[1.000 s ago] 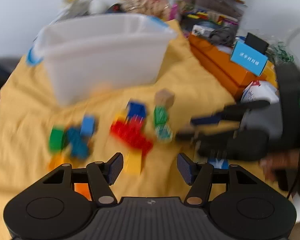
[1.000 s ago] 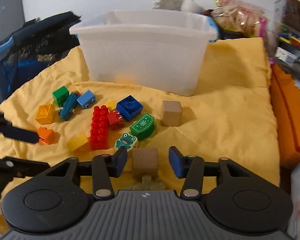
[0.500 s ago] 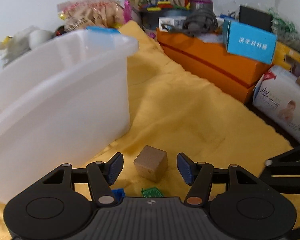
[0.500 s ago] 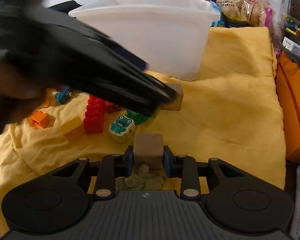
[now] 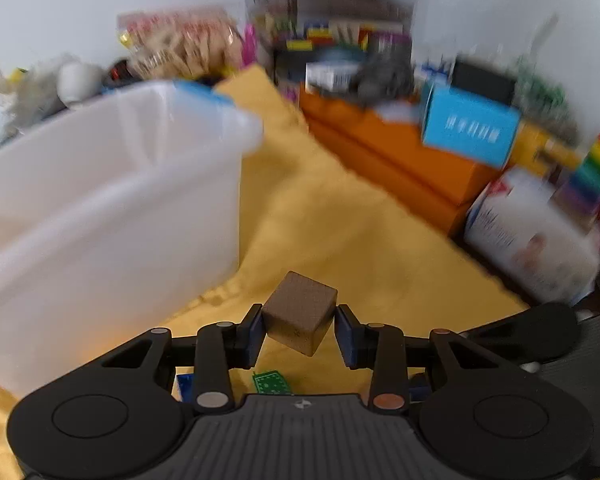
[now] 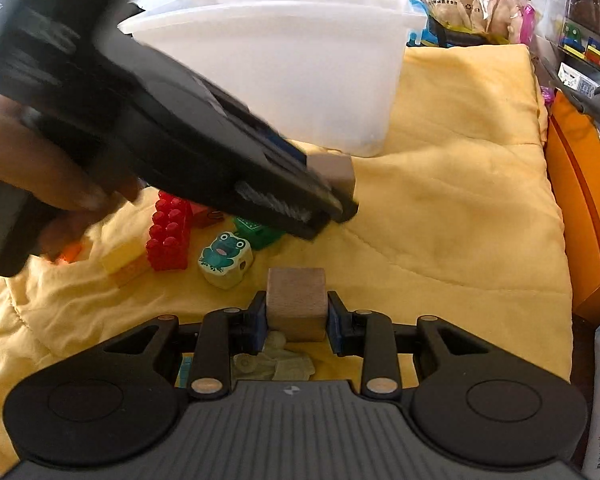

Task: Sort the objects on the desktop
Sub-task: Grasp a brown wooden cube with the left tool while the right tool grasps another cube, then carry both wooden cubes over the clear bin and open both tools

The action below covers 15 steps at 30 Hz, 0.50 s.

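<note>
Left gripper point(image 5: 299, 330): its jaws have just been closing and now clench a wooden cube point(image 5: 299, 317) between the pads; the cube sits cornerwise, tilted, and seems raised off the yellow cloth point(image 5: 340, 220).
Change, left: half a second ago the same cube lay on the cloth between open pads; now it is gripped.
White bin point(image 5: 100, 208): just left of the left gripper, open top, apparently the sorting target.
Right gripper point(image 6: 296, 320): clamped on a second wooden cube point(image 6: 296, 304), squarely between the pads; grip unchanged over the last half second.
Loose pieces: red brick point(image 6: 170, 234), frog block point(image 6: 224, 254) and green block point(image 6: 256, 230) remain on the cloth, left of the right gripper.
Meaning for task: judged, both cubes are secured; carrying to the bin is next.
Writing: blue box point(image 5: 470, 132) carries white characters, too blurred to read; no brand legible.
</note>
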Each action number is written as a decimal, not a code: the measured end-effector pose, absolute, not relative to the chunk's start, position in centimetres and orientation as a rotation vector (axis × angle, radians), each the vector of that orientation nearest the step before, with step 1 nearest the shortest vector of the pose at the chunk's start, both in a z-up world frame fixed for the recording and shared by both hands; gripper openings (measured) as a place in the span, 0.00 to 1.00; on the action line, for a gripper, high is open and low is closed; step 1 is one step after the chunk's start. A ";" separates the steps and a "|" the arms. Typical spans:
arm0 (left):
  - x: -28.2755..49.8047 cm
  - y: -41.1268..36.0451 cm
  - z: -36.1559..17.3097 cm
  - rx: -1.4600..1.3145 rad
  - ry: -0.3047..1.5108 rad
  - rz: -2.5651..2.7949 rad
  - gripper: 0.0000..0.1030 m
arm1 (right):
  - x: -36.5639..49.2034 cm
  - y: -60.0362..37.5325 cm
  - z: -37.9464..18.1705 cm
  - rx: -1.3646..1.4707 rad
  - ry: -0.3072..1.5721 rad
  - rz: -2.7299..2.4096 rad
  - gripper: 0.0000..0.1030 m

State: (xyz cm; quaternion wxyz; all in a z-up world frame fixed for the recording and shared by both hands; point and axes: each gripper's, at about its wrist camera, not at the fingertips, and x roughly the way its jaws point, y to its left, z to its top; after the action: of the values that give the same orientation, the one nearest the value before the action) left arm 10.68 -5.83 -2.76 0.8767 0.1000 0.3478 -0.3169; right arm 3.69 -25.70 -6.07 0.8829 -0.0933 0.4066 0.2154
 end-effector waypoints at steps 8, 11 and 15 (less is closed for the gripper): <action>6.8 -1.1 2.3 0.128 0.646 -0.561 0.40 | 3.4 -26.0 -4.8 -0.160 0.844 0.445 0.32; 6.1 1.0 3.9 0.108 0.628 -0.514 0.40 | 3.7 -26.0 -3.1 -0.159 0.808 0.450 0.32; 6.0 3.6 6.3 0.085 0.577 -0.451 0.40 | 4.0 -25.8 0.3 -0.157 0.710 0.461 0.32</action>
State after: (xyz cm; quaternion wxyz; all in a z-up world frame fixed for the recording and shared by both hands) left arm 5.97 3.60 6.31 0.9328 0.0415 0.2821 -0.2204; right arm 4.04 -25.81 0.30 0.9087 -0.0761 0.3443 0.2233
